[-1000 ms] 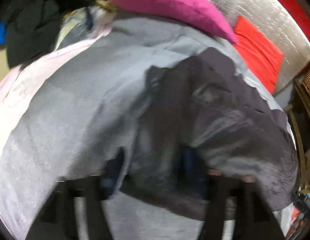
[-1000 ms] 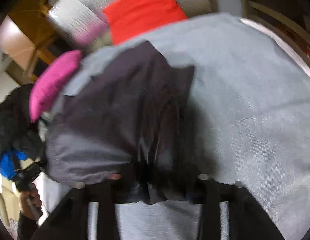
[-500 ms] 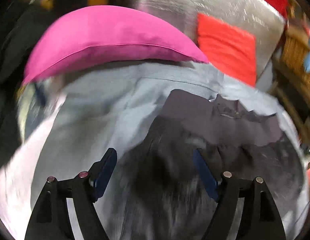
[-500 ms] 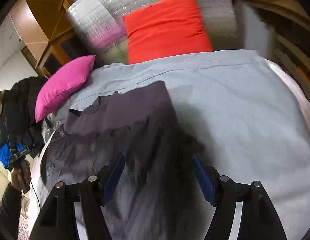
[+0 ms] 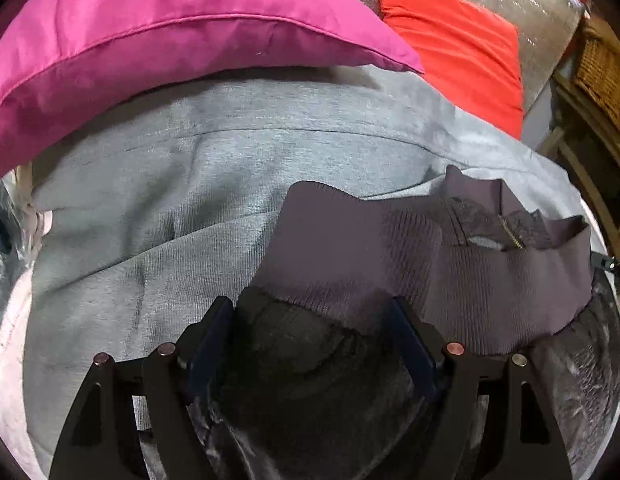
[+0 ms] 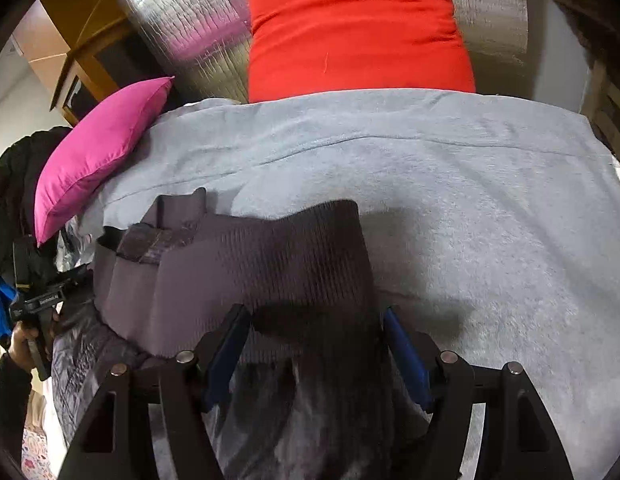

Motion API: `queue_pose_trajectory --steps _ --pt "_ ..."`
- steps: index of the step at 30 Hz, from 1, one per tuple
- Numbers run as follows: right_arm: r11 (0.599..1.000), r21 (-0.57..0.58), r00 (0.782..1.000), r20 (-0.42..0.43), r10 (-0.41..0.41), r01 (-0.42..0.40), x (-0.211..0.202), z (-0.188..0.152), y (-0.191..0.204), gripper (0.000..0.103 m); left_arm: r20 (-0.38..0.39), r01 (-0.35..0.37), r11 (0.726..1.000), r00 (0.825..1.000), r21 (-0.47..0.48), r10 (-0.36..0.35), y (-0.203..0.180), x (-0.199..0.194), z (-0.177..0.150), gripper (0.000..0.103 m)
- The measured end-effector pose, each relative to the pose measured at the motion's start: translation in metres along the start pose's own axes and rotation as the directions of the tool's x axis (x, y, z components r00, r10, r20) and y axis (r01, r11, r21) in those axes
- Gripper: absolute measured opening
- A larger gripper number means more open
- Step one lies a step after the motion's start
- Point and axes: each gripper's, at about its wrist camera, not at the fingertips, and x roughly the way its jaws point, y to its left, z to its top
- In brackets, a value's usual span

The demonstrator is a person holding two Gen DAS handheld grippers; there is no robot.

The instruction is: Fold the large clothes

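Both tongs straddle the dark jacket [image 5: 389, 264] on the grey blanket [image 6: 489, 208]: left tongs [image 5: 313, 344] apart, right tongs [image 6: 315, 344] closing, pads not yet pressing.

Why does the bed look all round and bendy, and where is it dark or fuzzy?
Left wrist view: the fisheye lens bulges the grey blanket and curves the pink cushion; the corners go black. Right wrist view: same bulge; a dark shadow lies beside the purple garment, the cloth nearest the camera smears with blur, and the silver foil sheet glints.
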Motion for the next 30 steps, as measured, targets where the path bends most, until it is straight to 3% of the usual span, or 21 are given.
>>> queue_pose_trajectory --steps 1,2,3,7,9,10,11,12,14,15,16,17,18,20,23,26,30 --pt "1.0 -0.003 1.0 0.005 -0.003 0.003 0.0 0.001 0.001 0.062 0.0 0.005 1.0 1.0 -0.009 -0.005 0.002 -0.001 0.001 0.079" --pt "1.0 -0.01 1.0 0.002 -0.018 0.018 0.001 0.001 0.002 0.043 -0.001 0.006 1.0 1.0 -0.02 -0.006 0.005 -0.002 0.0 0.079" --pt "0.999 -0.015 0.999 -0.003 -0.035 0.035 0.001 0.0 0.002 0.037 0.004 0.013 0.999 1.0 -0.029 -0.013 0.006 -0.004 0.0 0.079" --pt "0.999 -0.004 0.999 0.013 -0.034 0.034 -0.005 -0.002 -0.003 0.035 0.053 0.039 0.997 0.998 -0.071 -0.036 0.007 -0.015 0.003 0.079" --pt "1.0 0.016 0.999 0.039 -0.018 0.018 -0.009 0.0 -0.006 0.036 0.034 0.042 0.997 0.999 -0.064 -0.04 0.005 -0.013 0.006 0.079" --pt "1.0 0.024 0.998 0.058 -0.01 0.009 -0.011 0.001 -0.006 0.038 0.023 0.028 0.999 0.999 -0.045 -0.027 0.001 -0.009 0.008 0.079" --pt "0.999 0.032 0.997 0.075 -0.007 0.004 -0.013 0.002 -0.006 0.053 0.009 0.008 0.999 1.0 -0.031 -0.007 -0.001 -0.004 0.008 0.079" --pt "0.999 0.041 0.997 0.078 -0.008 0.005 -0.012 0.003 -0.005 0.076 -0.01 -0.009 1.0 1.0 -0.024 0.009 -0.003 0.002 0.008 0.079" --pt "0.999 0.039 0.998 0.052 -0.02 0.018 -0.004 0.003 -0.001 0.077 -0.025 -0.01 0.999 1.0 -0.044 0.009 -0.002 0.009 0.007 0.079" --pt "0.999 0.026 0.999 0.032 -0.03 0.029 0.001 0.003 0.001 0.075 -0.018 -0.012 0.998 1.0 -0.058 0.011 0.0 0.009 0.006 0.071" --pt "0.999 0.014 0.999 0.023 -0.044 0.044 0.004 0.003 0.004 0.07 -0.013 -0.028 0.998 1.0 -0.059 0.027 0.0 0.008 0.005 0.044" --pt "0.999 0.009 0.999 0.018 -0.044 0.044 0.007 0.002 0.007 0.039 -0.022 -0.044 0.998 0.999 -0.05 0.043 0.0 0.008 0.005 0.031" --pt "0.998 0.006 0.998 0.009 -0.058 0.058 0.009 0.002 0.008 0.031 -0.03 -0.054 0.998 0.998 -0.038 0.053 0.0 0.007 0.006 0.023" --pt "0.996 -0.012 0.996 0.014 -0.09 0.091 0.006 0.003 0.012 0.019 0.0 -0.061 0.998 0.998 -0.028 0.061 0.0 -0.003 0.006 0.02" --pt "0.991 -0.048 0.989 0.082 -0.122 0.127 -0.015 0.005 0.021 0.017 0.081 -0.078 0.996 0.993 -0.051 0.082 0.009 -0.027 0.008 0.019" --pt "0.988 -0.021 0.975 0.164 -0.148 0.153 -0.037 0.01 0.016 0.016 0.044 -0.092 0.986 0.994 -0.139 0.099 0.026 -0.013 0.01 0.019" --pt "0.977 0.048 0.971 0.11 -0.214 0.21 -0.009 0.008 -0.008 0.015 -0.018 -0.135 0.974 0.991 -0.184 0.133 0.034 0.017 0.004 0.02"
